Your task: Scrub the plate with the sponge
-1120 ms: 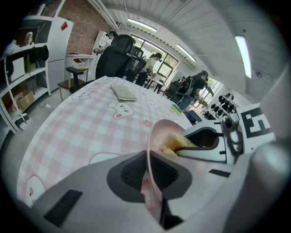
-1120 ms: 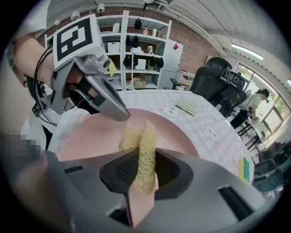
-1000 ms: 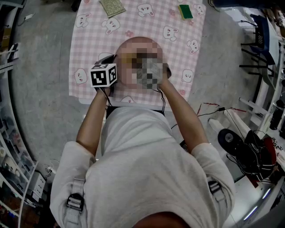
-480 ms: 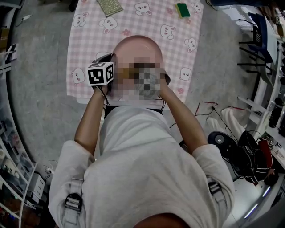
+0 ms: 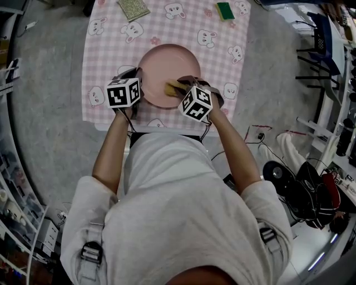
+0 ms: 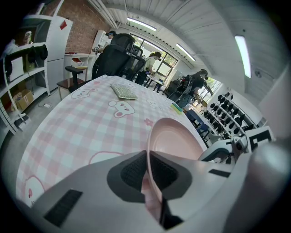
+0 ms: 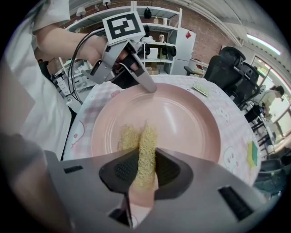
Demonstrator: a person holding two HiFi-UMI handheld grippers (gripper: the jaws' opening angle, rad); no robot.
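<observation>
L hand-held gripper clamped on plate rim, R hand-held gripper pinching sponge, both arms stretched fwd.

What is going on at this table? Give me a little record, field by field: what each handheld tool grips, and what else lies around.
Left gripper: shut on the rim of the pink plate
Right gripper: shut on a yellow sponge, folded between the jaws
Sponge position: on the plate's inner surface, seemingly pressed to it
Table cover: pink checked cloth with animal prints
Spare items: green sponge and scouring pad at the cloth's far edge
</observation>
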